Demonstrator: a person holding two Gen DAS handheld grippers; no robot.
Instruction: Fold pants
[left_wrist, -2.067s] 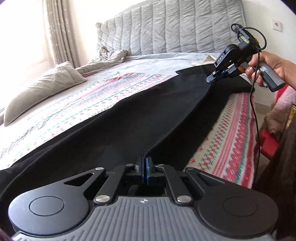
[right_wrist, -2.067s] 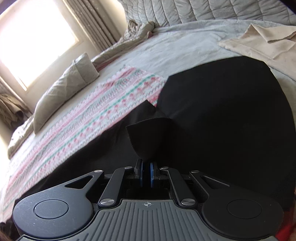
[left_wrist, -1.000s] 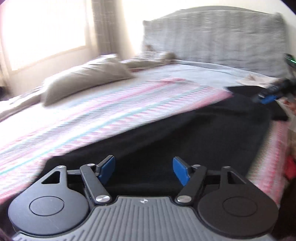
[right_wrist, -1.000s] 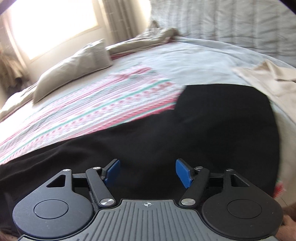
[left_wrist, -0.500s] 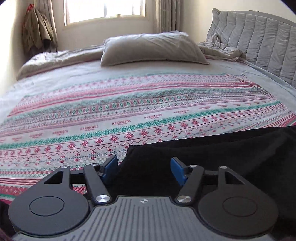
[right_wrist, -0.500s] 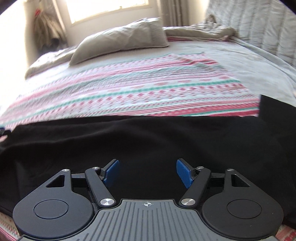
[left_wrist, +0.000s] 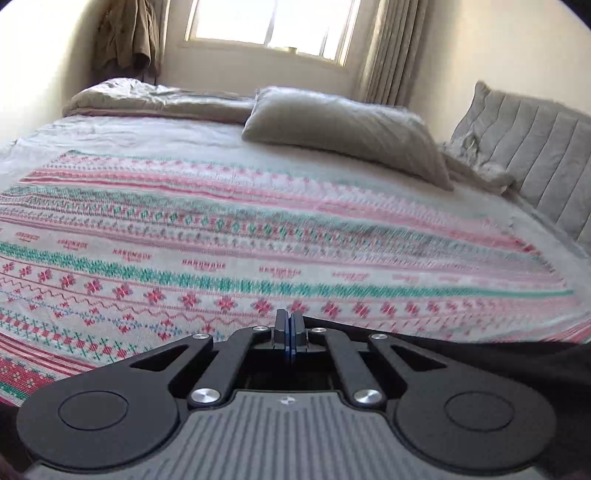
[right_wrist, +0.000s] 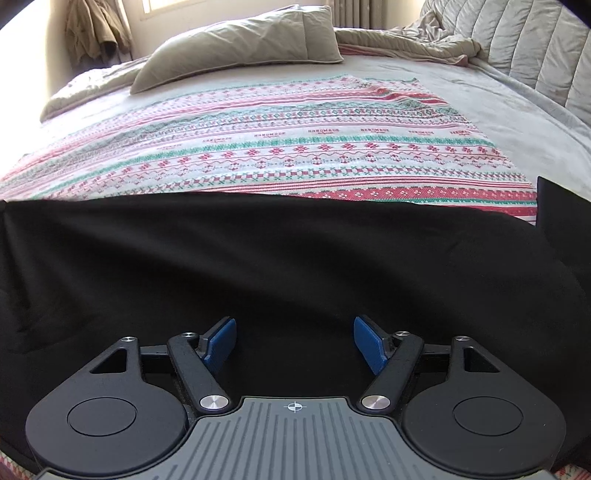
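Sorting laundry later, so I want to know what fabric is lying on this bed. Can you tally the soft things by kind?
Black pants: 1
Patterned blanket: 1
Grey pillow: 1
Rumpled grey quilt: 1
Total: 4

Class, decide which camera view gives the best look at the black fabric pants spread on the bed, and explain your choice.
The right wrist view: the black fabric pants stretch across the whole picture on the patterned pink and green bedspread. The left wrist view shows only a narrow dark strip of them behind the gripper.
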